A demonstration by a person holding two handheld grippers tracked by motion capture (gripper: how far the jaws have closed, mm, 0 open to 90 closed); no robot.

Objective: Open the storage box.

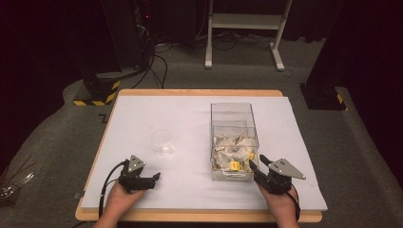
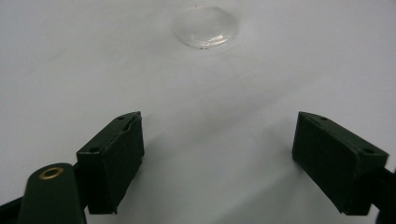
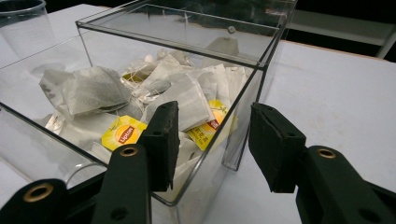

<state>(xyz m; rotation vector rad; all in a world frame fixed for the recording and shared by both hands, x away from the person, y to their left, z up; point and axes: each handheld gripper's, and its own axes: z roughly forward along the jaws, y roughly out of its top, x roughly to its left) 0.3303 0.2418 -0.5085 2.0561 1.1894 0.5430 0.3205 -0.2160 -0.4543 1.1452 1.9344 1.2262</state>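
Observation:
A clear plastic box (image 1: 234, 124) stands right of the table's middle, holding several tea bags (image 1: 231, 147) with yellow tags; in the right gripper view the tea bags (image 3: 140, 93) lie behind the box wall (image 3: 37, 135). A clear glass cup (image 1: 162, 141) stands left of the box; its base (image 2: 205, 25) shows in the left gripper view. My left gripper (image 1: 156, 177) rests near the front edge, below the cup, open and holding nothing (image 2: 218, 158). My right gripper (image 1: 256, 164) is open at the box's near right corner (image 3: 212, 140), its jaws on either side of that corner.
A white sheet (image 1: 142, 114) covers the wooden table. Beyond the far edge stand a white frame leg (image 1: 278, 52), dark equipment with cables (image 1: 138, 42) and a black base with yellow stripes (image 1: 97, 92).

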